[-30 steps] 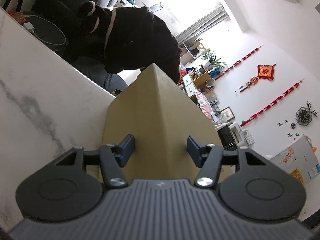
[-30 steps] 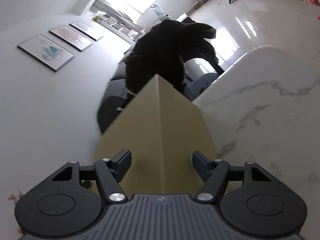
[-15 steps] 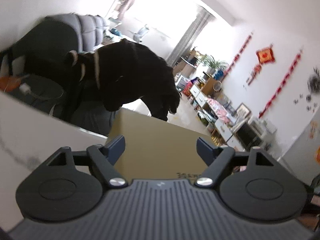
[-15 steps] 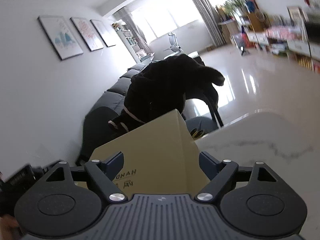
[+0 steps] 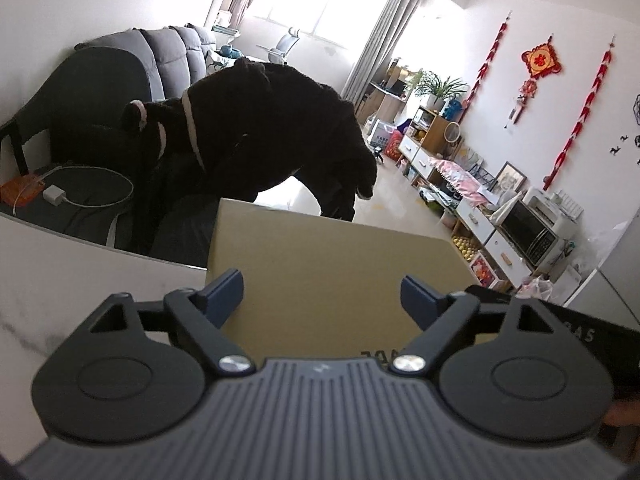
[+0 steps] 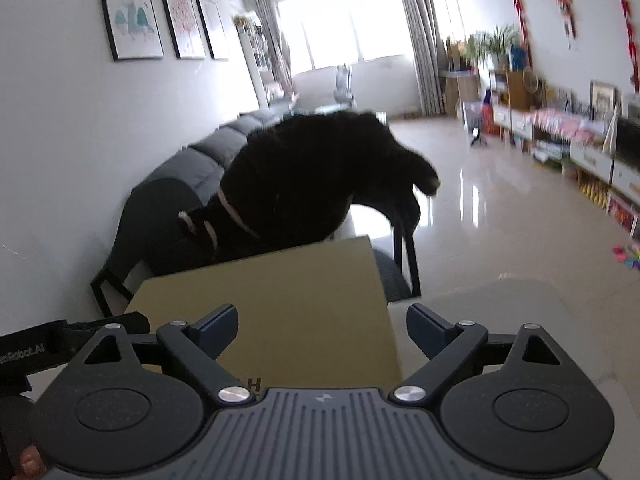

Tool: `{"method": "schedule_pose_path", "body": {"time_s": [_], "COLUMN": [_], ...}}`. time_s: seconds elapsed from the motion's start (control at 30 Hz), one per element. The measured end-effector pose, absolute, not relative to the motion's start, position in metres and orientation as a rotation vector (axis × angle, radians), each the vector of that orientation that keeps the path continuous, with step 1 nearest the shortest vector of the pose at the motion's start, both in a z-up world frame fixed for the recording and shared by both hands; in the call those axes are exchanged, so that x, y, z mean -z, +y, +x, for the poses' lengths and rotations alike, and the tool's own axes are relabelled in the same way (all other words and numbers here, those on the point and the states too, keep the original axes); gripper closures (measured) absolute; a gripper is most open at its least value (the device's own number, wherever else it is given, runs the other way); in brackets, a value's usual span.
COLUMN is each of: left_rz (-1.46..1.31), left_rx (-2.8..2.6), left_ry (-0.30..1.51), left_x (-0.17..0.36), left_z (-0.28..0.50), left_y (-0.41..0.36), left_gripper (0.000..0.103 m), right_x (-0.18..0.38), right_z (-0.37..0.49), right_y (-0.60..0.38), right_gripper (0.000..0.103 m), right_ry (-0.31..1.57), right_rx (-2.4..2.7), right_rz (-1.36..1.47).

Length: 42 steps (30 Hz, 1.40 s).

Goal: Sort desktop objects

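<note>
A tan cardboard box [image 5: 328, 264] lies flat on the white marble table [image 5: 60, 280]. It fills the middle of the left wrist view. My left gripper [image 5: 322, 298] hovers over its near end. Its jaws are opening wide, and the pads touch nothing. In the right wrist view the same box [image 6: 280, 300] sits just ahead of my right gripper [image 6: 322, 328]. Those jaws are also opening, spread over the box's right near corner with nothing pressed between them. Each gripper shows at the edge of the other's view.
Behind the box, a black fluffy coat [image 5: 272, 128] hangs over a dark chair. A grey sofa [image 6: 200, 164] runs along the wall. The table edge [image 6: 480, 292] drops to a glossy floor on the right. A white charger and cable [image 5: 60, 196] lie on a seat at the left.
Both grippers have rolled from a tilted hold to level, and their jaws have spread apart off the box. Both have drawn back a little, so the box's flat top now shows.
</note>
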State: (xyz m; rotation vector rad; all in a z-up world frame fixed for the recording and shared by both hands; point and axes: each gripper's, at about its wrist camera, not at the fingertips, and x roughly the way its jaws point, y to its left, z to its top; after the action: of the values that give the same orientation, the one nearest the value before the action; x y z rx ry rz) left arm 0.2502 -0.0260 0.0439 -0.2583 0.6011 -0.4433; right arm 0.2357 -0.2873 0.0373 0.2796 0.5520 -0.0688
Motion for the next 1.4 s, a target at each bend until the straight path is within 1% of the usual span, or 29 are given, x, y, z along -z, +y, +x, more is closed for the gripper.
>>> {"method": "schedule_pose_path", "body": {"time_s": [0.1,0.37,0.63,0.8,0.93,1.03,1.2,1.4], "left_rz": [-0.244,-0.143,-0.066,-0.052,-0.012,0.004,-0.068,-0.013], "left_rx": [0.447,0.433,0.409,0.404,0.389,0.362,0.370,0.342], "left_ry": [0.603,0.632,0.650,0.651,0.655,0.656,0.657,0.589], "left_x": [-0.044,-0.049,-0.048,-0.049,-0.047,-0.048,-0.055,-0.066], "left_z": [0.249,0.247,0.246,0.244,0.245,0.242,0.227,0.195], "left_y": [-0.029,-0.046,-0.057,-0.058,-0.066,-0.068,-0.064,-0.065], "left_gripper": [0.008,0.001,0.000,0.000,0.000,0.000,0.000,0.000], "right_x": [-0.032,-0.020,-0.012,-0.015,-0.017,-0.020,-0.027,-0.040], "right_z": [0.244,0.256,0.265,0.263,0.262,0.260,0.245,0.216], "right_y": [-0.285,-0.296,-0.314,-0.313,-0.311,-0.307,-0.294,-0.276], "right_gripper": [0.009,0.009,0.007,0.007,0.005,0.001,0.000,0.000], "right_ry": [0.590,0.681,0.759,0.754,0.753,0.748,0.727,0.633], "right_rx": [0.072,0.075,0.041,0.047,0.066,0.097,0.154,0.168], "right_rz": [0.288,0.396,0.541,0.535,0.515,0.481,0.387,0.263]}}
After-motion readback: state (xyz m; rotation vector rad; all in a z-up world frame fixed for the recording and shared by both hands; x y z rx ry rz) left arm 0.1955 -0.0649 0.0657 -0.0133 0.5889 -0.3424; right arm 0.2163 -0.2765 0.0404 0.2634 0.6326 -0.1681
